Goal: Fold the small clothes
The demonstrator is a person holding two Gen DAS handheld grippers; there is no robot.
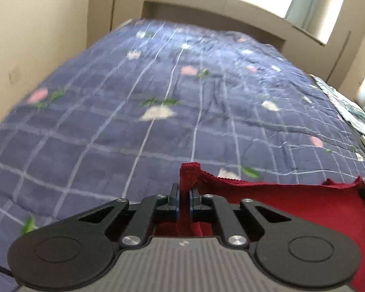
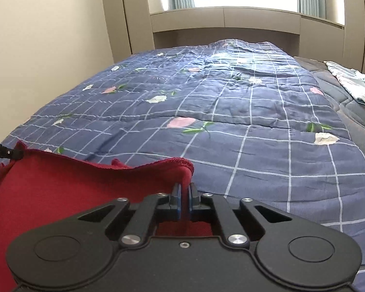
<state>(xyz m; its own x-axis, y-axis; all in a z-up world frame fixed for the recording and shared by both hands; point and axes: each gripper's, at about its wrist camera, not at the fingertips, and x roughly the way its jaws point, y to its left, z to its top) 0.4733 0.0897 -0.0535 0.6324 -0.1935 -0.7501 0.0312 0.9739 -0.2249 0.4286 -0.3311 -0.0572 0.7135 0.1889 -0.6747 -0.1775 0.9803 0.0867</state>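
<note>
Motion blur smears the blue checked quilt (image 1: 158,85) ahead of the left gripper (image 1: 184,193), leaving its flower prints soft. The red garment (image 1: 292,209) runs off the frame's right and bottom edges, its lower part hidden beneath the gripper body, so its full shape cannot be told. In the right wrist view the same cloth (image 2: 73,189) is cut off at the left edge, below the right gripper (image 2: 185,189). Far right of that gripper, a pale printed fabric (image 2: 352,85) is cropped by the frame; what it is stays unclear.
</note>
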